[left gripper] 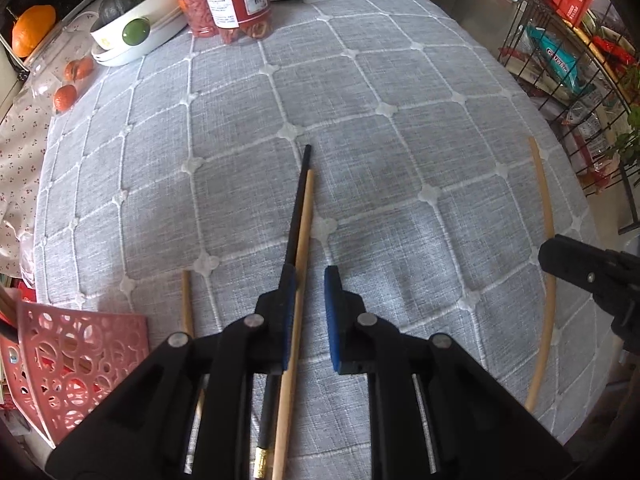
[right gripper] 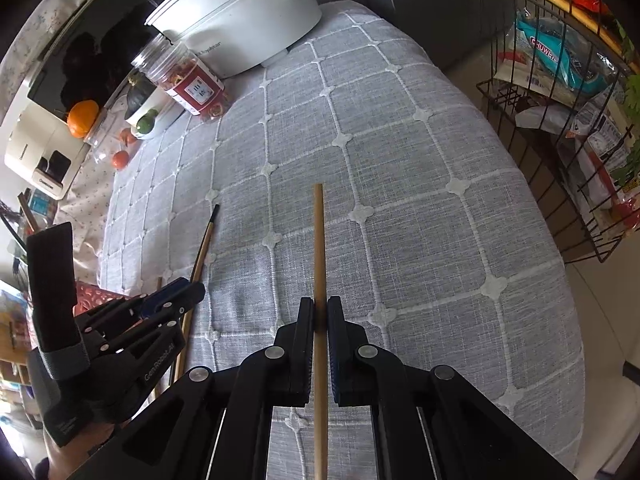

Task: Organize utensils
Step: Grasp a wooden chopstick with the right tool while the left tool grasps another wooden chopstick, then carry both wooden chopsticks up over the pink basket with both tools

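Grey quilted cloth (left gripper: 360, 128) covers the table beneath both our tools, with jars, a white cooker and a wire rack at its far edges; a pink perforated basket (left gripper: 80, 364) sits just outside the left gripper (left gripper: 310, 316), on its left.

Our right gripper (right gripper: 320, 344) is clamped on a single bamboo chopstick (right gripper: 319, 256), which runs straight out ahead between its fingers.

Our left gripper stands over a mismatched pair lying side by side, a black chopstick (left gripper: 298, 216) and a tan chopstick (left gripper: 305, 236); both lie against its left pad, while the right pad stands clear of them, so nothing is pinched yet. Another pale stick (left gripper: 186, 300) lies just left of the tool, next to the basket.

To do this pickup well, we think we should shift the left tool a touch left to centre the pair; close on one stick only if we mean to sort by kind; grip near the middle so it does not swing; keep the right-hand stick steady meanwhile.
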### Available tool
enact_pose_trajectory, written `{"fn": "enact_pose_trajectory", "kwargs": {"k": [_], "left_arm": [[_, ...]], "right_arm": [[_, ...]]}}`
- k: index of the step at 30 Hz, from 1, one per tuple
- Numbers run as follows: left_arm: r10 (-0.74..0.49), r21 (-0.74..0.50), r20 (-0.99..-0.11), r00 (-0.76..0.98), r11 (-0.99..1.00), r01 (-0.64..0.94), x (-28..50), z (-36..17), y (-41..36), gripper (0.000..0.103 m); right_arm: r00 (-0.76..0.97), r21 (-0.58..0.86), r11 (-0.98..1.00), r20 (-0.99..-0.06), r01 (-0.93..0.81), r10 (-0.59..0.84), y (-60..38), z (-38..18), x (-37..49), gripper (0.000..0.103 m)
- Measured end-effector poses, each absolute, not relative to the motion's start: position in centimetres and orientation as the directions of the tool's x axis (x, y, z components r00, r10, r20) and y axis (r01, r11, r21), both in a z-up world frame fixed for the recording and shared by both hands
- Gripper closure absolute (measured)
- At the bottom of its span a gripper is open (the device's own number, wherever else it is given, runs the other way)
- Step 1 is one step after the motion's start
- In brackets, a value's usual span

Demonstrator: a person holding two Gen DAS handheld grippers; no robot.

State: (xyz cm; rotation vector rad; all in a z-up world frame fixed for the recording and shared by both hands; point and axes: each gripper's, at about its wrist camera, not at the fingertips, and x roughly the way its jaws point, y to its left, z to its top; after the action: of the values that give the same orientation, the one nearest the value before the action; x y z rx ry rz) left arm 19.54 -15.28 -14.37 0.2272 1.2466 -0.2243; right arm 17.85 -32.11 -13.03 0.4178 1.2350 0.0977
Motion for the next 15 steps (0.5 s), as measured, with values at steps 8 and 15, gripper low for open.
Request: {"fn": "enact_pose_trajectory", "kwargs": {"k": [8,15], "left_arm": [[-0.052,0.04,-0.957,0.286,0.951,0.307,20.4,-15.3,-15.9,0.087],[-0.021,0.095,-0.947,0.321,0.935,0.341,20.6,-15.4,-17.3,0.096]], "right_arm": [[0.335,0.366,0.918,-0.894,0.156,0.299,-32.0,-13.1,18.1,0.096],[0.337,0.356,0.921,-0.896,0.159,0.289,-32.1,-13.1,18.0,0.096]]}}
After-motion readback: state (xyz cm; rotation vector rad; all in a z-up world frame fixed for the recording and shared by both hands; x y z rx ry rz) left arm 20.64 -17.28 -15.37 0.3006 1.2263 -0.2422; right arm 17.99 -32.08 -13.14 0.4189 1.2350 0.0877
